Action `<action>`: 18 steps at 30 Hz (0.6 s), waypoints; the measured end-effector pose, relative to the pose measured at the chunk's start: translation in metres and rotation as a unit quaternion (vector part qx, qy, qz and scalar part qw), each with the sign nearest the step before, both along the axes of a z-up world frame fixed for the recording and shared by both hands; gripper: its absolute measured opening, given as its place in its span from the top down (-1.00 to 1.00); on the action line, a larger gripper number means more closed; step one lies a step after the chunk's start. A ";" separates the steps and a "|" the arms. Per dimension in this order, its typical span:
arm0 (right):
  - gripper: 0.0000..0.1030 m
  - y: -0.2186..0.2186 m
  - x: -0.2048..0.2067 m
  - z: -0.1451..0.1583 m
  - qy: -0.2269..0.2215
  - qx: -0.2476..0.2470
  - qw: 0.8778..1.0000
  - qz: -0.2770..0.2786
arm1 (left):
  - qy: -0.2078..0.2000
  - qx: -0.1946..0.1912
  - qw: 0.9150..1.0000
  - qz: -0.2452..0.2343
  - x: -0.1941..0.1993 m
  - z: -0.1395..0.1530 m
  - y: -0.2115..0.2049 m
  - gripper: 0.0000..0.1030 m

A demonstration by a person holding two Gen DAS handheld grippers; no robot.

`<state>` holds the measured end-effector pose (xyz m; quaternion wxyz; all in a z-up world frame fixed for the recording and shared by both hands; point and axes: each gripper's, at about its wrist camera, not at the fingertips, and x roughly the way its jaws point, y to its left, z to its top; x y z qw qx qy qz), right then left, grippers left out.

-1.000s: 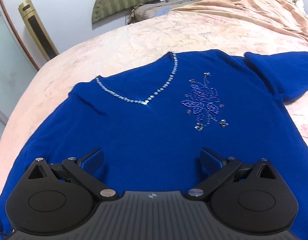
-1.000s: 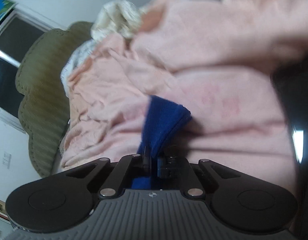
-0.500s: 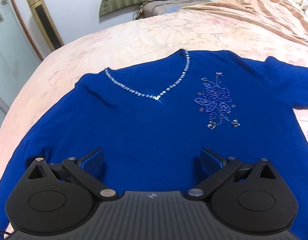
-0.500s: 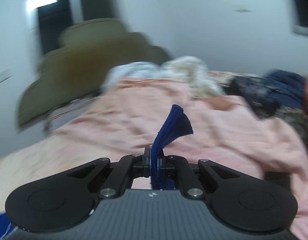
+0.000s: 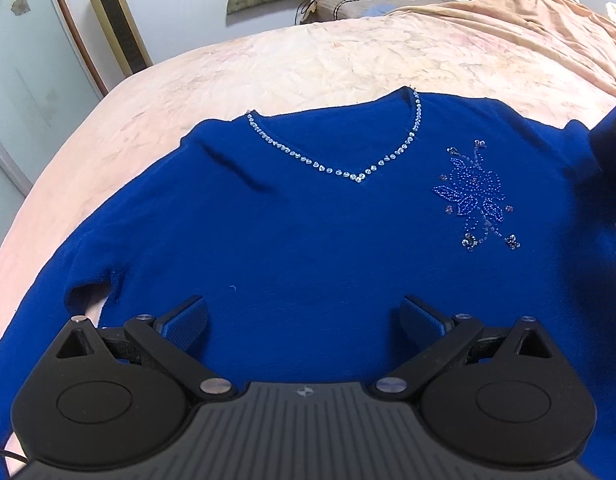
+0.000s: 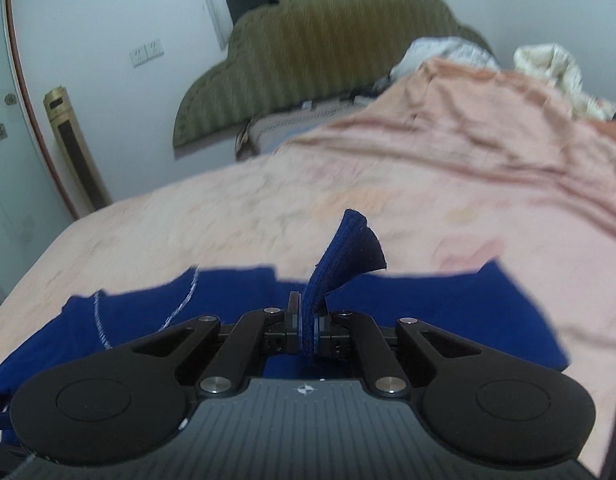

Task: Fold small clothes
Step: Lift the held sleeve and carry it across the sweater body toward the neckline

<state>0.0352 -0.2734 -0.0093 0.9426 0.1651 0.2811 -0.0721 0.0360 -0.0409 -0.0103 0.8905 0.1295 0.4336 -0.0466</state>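
Blue knit sweater (image 5: 308,240) with a V-neck edged in clear rhinestones (image 5: 347,164) and a beaded flower motif (image 5: 473,196) lies spread front-up on a bed covered by a pale pink, faintly patterned sheet (image 5: 308,64). Left tongs (image 5: 304,320) hang over the sweater's lower body with their 2 blue-padded fingers (image 5: 186,318) wide apart and nothing between them. Right tongs (image 6: 306,332) are pressed together on a ribbed blue sleeve cuff (image 6: 339,256), which stands up out of the fingers above the flat part of the sweater. At the head of the bed are an olive-green scalloped headboard (image 6: 327,56), a crumpled peach blanket (image 6: 507,132) and some pillows. Against the white wall stands a tall gold tower unit (image 5: 112,16) beside a frosted glass door (image 5: 24,68).
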 end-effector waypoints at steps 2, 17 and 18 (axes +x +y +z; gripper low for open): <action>0.80 0.009 0.003 -0.004 0.011 0.018 1.000 0.018 | -0.002 0.002 1.000 -0.001 0.000 0.000 0.001 -1.00; 0.78 0.105 0.047 0.015 0.028 -0.055 0.991 0.119 | -0.021 -0.001 1.000 -0.001 -0.003 0.004 0.027 -1.00; 0.78 0.111 0.050 0.014 0.030 -0.056 0.990 0.125 | -0.022 -0.001 1.000 0.000 -0.003 0.004 0.029 -1.00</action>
